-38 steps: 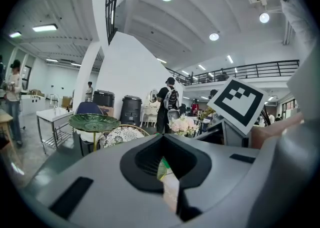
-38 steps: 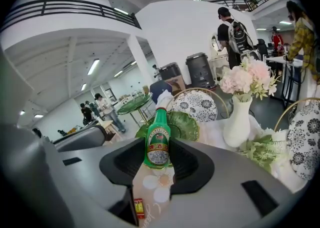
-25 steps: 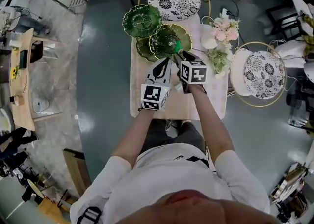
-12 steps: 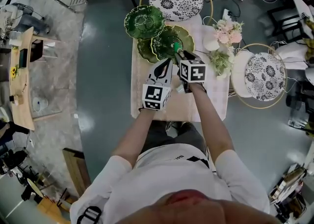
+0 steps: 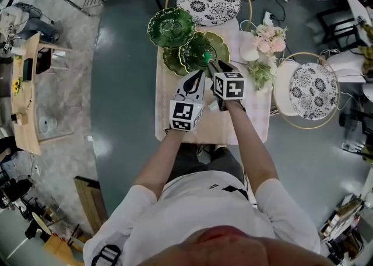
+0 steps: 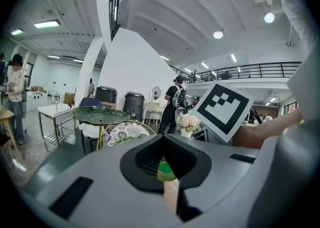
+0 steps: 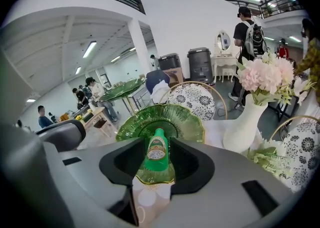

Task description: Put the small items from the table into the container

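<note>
Left arm reaches forward over the desk (image 5: 165, 107), its left tongs (image 6: 170, 184) pinched almost together on nothing. Right arm stretches farther; the right tongs (image 7: 155, 181) clamp a small green bottle (image 7: 157, 151), tilted over the green glass dish (image 7: 176, 118).

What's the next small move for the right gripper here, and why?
Probably open the right gripper to release the green bottle: it appears held between the jaws, tilted, directly over the green leaf dish.
</note>
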{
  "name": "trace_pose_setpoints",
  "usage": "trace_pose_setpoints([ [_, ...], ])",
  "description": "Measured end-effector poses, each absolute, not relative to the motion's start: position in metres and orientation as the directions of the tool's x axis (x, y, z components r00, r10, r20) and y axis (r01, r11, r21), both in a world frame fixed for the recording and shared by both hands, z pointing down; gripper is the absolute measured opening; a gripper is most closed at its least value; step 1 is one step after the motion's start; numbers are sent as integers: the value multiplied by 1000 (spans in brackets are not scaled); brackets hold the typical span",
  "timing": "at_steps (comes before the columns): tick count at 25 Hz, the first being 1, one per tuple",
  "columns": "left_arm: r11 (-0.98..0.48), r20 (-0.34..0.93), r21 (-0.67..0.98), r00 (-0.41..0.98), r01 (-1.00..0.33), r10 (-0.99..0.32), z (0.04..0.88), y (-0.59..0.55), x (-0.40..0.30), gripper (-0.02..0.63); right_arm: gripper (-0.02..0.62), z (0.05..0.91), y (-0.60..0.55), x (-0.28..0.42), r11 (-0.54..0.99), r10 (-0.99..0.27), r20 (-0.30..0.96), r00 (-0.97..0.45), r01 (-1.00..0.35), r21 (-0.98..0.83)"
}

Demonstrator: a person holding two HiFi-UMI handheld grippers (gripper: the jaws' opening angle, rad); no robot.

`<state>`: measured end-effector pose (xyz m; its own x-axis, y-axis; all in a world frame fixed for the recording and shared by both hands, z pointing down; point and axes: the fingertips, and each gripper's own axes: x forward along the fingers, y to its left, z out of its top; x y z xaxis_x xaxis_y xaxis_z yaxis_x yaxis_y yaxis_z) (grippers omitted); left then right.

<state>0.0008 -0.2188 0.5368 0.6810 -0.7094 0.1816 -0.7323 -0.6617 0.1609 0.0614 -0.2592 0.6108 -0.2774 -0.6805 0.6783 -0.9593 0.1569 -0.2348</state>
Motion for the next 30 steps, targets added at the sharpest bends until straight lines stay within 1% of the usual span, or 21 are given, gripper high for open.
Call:
trace_pose_setpoints([
  [6,-664,183,160,683,-730,-707,526,-207,5,8,164,591,-240,63,149,-702,650,-291,-952,-265],
  [10,-660,195,160,679,-734,-708,517,-197,9,8,148,566,-226,57,179,-734,589,-338,-933,-314],
  [14,-654,200,165,674,-738,-711,510,-184,14,8,109,542,-211,60,206,-759,540,-362,-922,-329],
  [18,-646,189,173,669,-744,-719,493,-169,18,8,36,516,-193,63,242,-776,501,-383,-915,-324],
  [20,-643,177,172,665,-747,-725,482,-161,20,8,21,505,-184,64,260,-780,485,-396,-910,-324],
  [30,-621,183,192,649,-760,-739,436,-117,34,8,15,447,-128,65,355,-792,403,-459,-883,-308],
])
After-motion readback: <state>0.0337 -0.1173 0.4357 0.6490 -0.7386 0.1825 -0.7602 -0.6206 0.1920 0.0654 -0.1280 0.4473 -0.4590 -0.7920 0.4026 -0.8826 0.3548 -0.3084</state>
